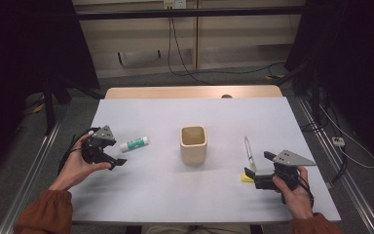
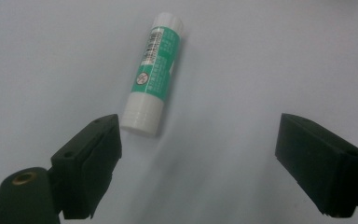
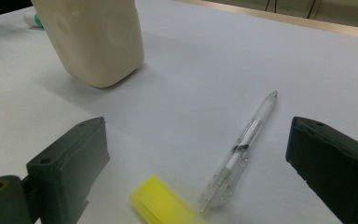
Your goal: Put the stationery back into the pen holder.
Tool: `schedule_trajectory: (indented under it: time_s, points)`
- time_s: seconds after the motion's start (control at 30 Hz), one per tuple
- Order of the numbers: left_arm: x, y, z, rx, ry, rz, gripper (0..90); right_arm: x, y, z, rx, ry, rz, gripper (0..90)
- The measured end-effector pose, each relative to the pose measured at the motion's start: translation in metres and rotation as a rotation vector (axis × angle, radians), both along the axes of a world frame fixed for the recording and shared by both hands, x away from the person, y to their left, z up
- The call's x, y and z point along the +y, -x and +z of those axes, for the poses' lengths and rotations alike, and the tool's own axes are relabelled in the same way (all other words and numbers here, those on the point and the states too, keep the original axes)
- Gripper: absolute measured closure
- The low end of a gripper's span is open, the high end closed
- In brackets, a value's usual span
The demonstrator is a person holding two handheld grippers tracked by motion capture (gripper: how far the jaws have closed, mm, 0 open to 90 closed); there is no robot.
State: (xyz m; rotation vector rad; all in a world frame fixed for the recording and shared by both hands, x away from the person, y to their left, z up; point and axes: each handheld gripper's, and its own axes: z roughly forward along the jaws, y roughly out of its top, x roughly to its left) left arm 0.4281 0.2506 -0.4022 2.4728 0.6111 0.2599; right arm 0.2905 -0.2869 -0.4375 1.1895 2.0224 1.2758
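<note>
A white and green glue stick (image 1: pixel 134 144) (image 2: pixel 153 77) lies on the white table (image 1: pixel 175 195) at the left. My left gripper (image 1: pixel 118 152) (image 2: pixel 198 135) hovers just short of the stick's near end, open, with nothing between its jaws. A cream cup (image 1: pixel 193 144) (image 3: pixel 93 37) stands upright at the table's middle. At the right lie a clear pen (image 1: pixel 248 151) (image 3: pixel 244 140) and a small yellow object (image 1: pixel 246 177) (image 3: pixel 161 200). My right gripper (image 1: pixel 258 165) (image 3: pixel 196 135) is open just before them, the pen and the yellow piece lying ahead between its jaws, untouched.
The table's front edge runs close to both hands. Metal rails flank the table on both sides, and cables trail over the floor at the right and beyond the far edge. The glue stick's tip (image 3: pixel 33 18) peeks out behind the cup in the right gripper view.
</note>
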Motion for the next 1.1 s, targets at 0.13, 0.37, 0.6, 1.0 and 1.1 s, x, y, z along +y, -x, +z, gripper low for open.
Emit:
schedule_trajectory:
  time_s: [0.13, 0.37, 0.6, 1.0, 1.1]
  points:
    - [0.000, -0.011, -0.001, 0.000, -0.036, -0.014, 15.6, 0.000, 0.000, 0.000, -0.001, 0.001, 0.000, 5.2]
    - [-0.006, -0.025, -0.003, -0.001, -0.060, -0.017, 18.1, 0.000, -0.001, -0.001, 0.005, -0.001, 0.003, 5.2]
    - [-0.017, -0.038, -0.009, 0.007, -0.082, -0.049, 25.2, 0.001, -0.001, -0.002, 0.008, 0.001, 0.008, 5.2]
    - [-0.017, -0.053, -0.019, 0.040, -0.081, -0.024, 34.8, 0.002, -0.002, -0.003, 0.020, -0.002, 0.017, 5.2]
    - [-0.018, -0.053, -0.021, 0.049, -0.094, -0.035, 37.3, 0.002, -0.002, -0.003, 0.022, -0.002, 0.017, 5.2]
